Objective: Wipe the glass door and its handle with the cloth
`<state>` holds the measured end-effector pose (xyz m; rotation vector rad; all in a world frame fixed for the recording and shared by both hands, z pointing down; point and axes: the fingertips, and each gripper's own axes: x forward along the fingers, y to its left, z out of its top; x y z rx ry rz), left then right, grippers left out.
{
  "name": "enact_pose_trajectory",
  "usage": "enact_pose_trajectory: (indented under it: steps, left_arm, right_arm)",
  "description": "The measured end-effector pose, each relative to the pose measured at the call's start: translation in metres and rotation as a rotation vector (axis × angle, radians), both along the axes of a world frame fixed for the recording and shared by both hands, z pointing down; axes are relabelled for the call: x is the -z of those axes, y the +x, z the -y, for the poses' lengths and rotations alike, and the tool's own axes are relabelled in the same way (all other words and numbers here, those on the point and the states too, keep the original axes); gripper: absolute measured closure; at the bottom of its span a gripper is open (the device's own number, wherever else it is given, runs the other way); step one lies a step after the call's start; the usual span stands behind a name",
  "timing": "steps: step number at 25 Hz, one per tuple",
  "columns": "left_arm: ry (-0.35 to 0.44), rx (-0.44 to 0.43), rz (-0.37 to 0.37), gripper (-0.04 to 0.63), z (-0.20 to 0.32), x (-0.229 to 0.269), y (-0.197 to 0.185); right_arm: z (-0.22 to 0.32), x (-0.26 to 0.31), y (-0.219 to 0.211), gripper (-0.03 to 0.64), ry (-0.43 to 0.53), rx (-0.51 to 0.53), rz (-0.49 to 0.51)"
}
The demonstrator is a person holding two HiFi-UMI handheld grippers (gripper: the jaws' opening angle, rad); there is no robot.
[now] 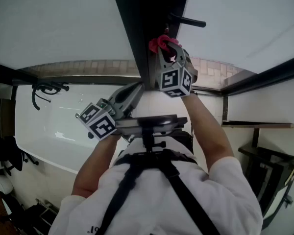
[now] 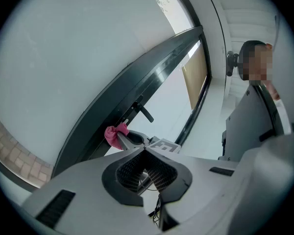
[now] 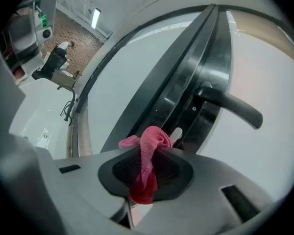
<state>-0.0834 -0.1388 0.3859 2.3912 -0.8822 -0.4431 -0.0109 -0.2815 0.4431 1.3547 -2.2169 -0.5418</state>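
Cloth [image 3: 154,140] clamped in right gripper [image 3: 149,150] fingers, bunched tip near handle [image 3: 232,109] at 2 o'clock, likely for wiping it; left gripper [image 2: 146,150] fingers together, empty.

Pink cloth [image 3: 149,143] bunched at door frame [image 3: 171,77], near handle [image 3: 235,109]
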Motion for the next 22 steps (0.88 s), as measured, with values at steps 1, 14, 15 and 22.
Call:
enact_pose_trajectory:
  steps: [1, 14, 15, 22]
  left_arm:
    - [-0.002, 0.001, 0.001, 0.594, 0.000, 0.000, 0.000]
    - [-0.027, 0.023, 0.018, 0.594, -0.006, -0.016, -0.010]
    - [-0.025, 0.026, 0.018, 0.594, -0.006, -0.022, -0.015]
    - [-0.057, 0.146, 0.005, 0.594, 0.001, -0.008, 0.005]
  right_arm:
    - [0.000, -0.004, 0.002, 0.566, -0.010, -0.007, 0.000]
    - [0.003, -0.039, -0.009, 0.566, -0.038, 0.065, -0.141]
    - [0.003, -0.042, -0.012, 0.566, -0.040, 0.082, -0.156]
    - [0.020, -0.052, -0.013, 0.566, 0.005, 0.199, -0.292]
